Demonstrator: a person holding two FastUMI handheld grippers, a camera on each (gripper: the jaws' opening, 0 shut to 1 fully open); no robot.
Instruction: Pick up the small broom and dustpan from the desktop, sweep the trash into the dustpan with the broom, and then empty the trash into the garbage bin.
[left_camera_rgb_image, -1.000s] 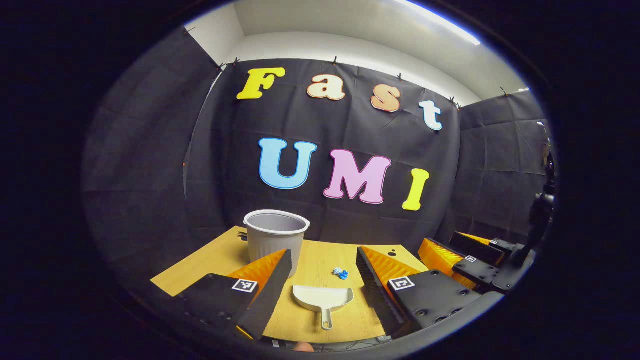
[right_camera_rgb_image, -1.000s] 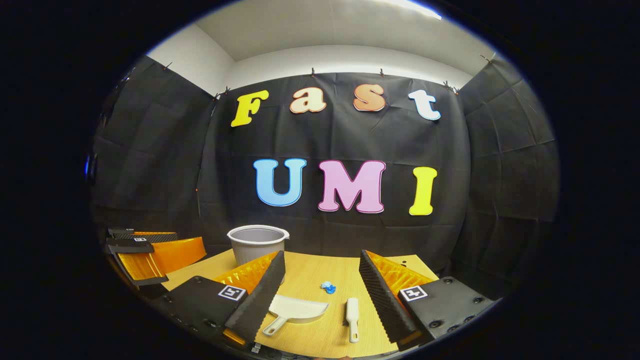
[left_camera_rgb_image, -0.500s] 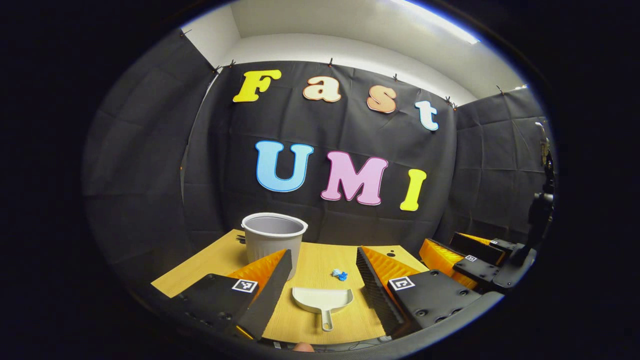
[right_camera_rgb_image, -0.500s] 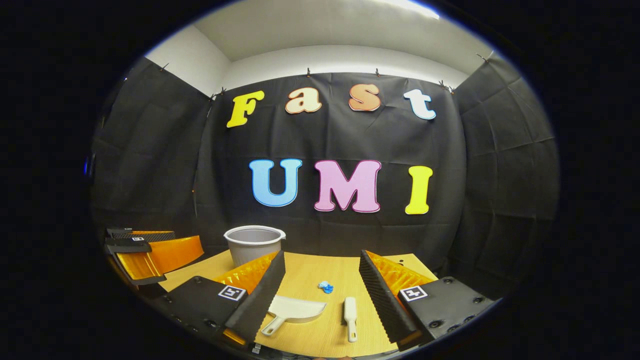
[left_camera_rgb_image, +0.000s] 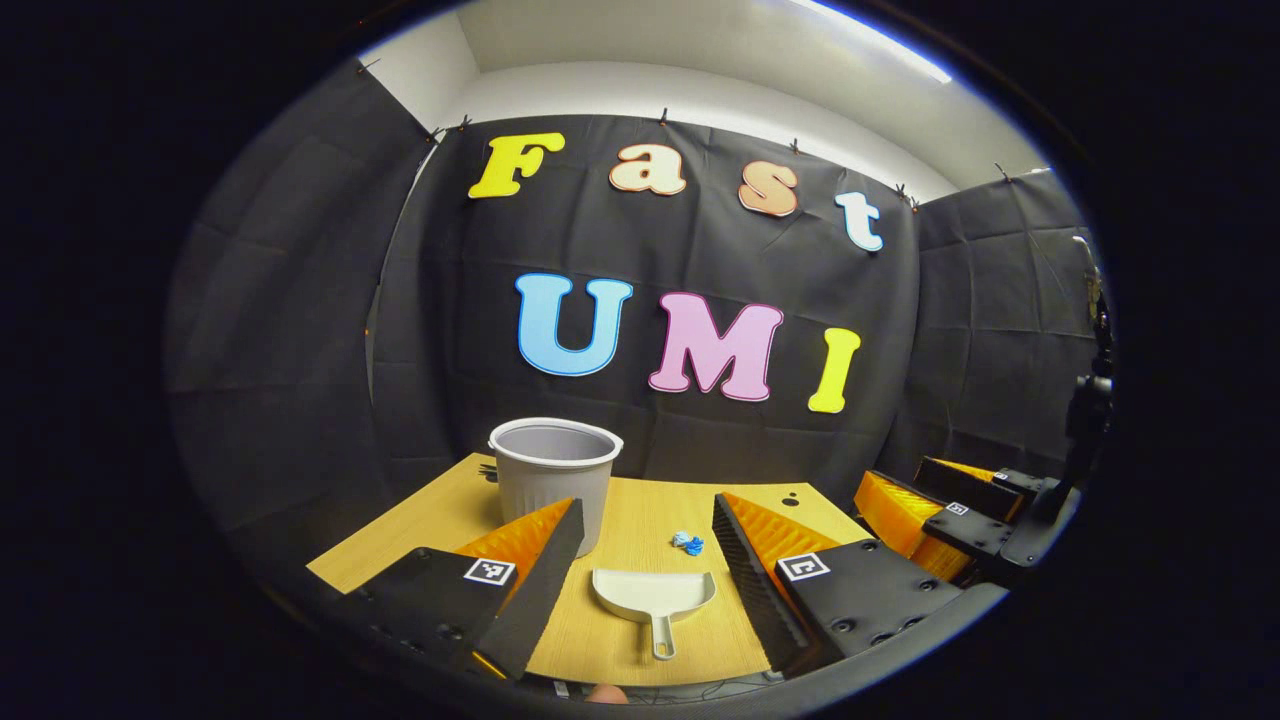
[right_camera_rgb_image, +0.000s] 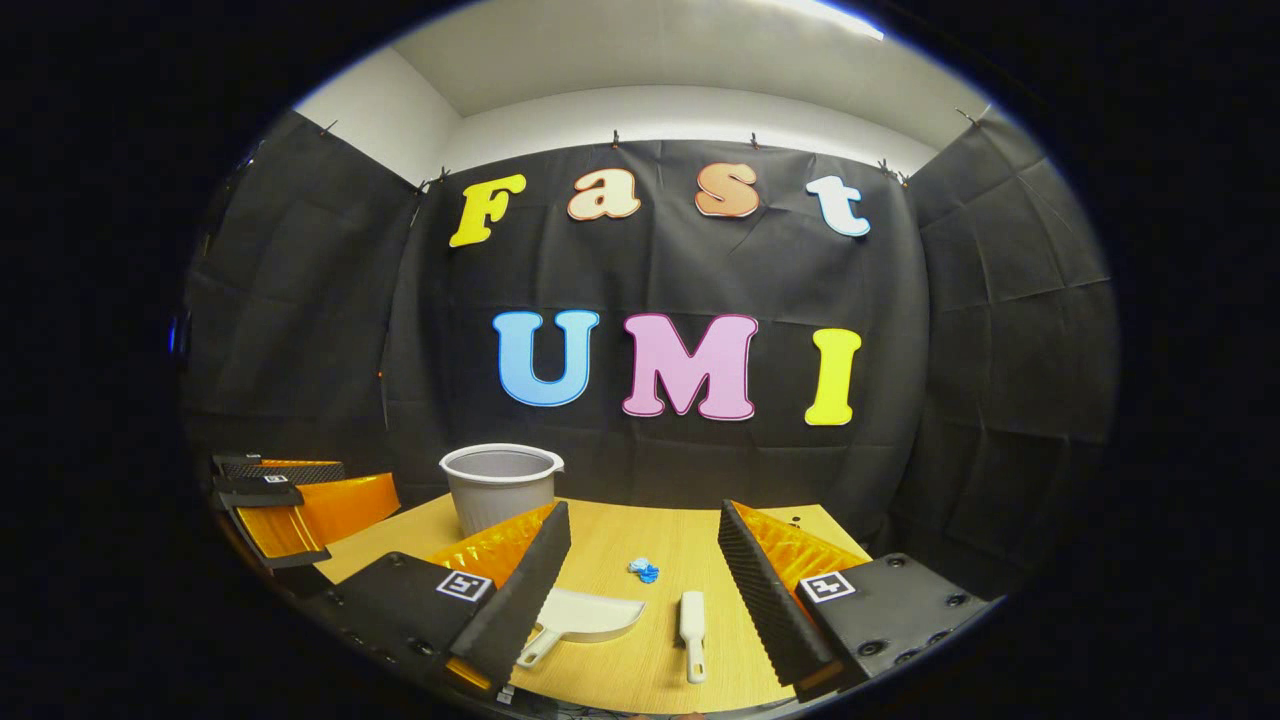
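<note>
With both hand-held grippers wide open and empty, we lower the left hand-held gripper squarely over the white plastic dustpan's near handle and the right hand-held gripper over the small white broom on the wooden desk.

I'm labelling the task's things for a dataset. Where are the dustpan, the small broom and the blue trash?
dustpan (left_camera_rgb_image: 652, 592), left gripper view, on the middle of its scoop.
small broom (right_camera_rgb_image: 691, 612), right gripper view, on its white head.
blue trash (right_camera_rgb_image: 644, 570), right gripper view, on the middle of the crumpled scrap.
</note>
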